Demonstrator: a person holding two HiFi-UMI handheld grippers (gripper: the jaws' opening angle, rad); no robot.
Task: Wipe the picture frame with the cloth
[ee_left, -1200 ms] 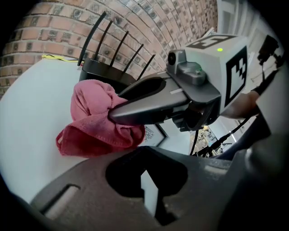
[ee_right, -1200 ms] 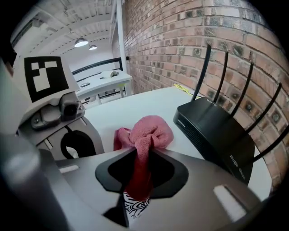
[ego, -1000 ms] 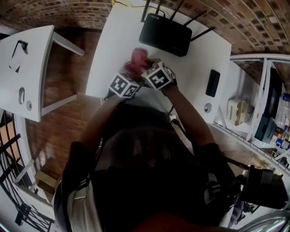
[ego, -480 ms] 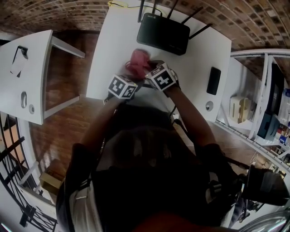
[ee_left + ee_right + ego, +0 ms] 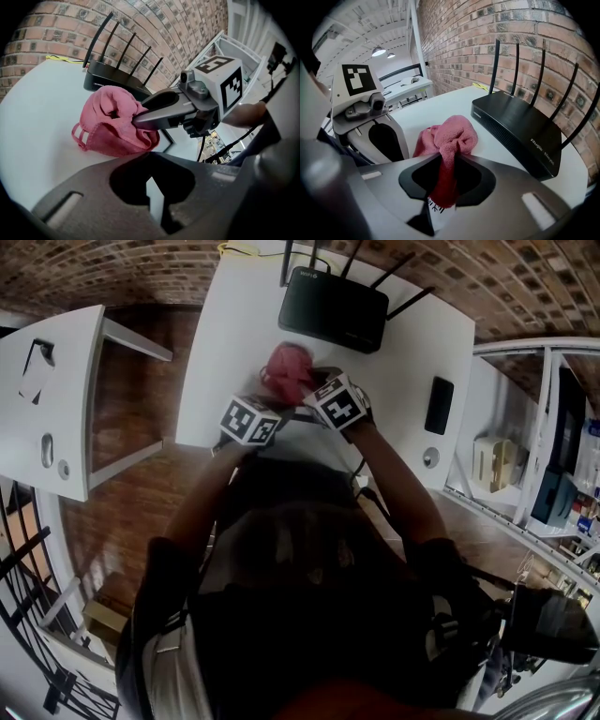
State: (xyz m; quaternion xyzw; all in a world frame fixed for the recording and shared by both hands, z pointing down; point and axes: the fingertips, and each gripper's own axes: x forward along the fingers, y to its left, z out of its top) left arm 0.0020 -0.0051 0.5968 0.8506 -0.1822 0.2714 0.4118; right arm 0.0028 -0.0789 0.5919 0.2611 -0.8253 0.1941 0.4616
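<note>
Sliding a little across the desk [image 5: 412, 343] since a second ago, the right tool [image 5: 445, 159] stays clamped on the bunched pink cloth [image 5: 452, 136] while the left tool [image 5: 152, 185] sits shut and still beside it, so wiping seems under way over a picture frame hidden beneath.

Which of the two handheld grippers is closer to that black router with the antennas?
Right. The right gripper, clamped on the pink towelling cloth, sits just short of the black antenna router; the left gripper is further back, nearer the white table's front edge.
</note>
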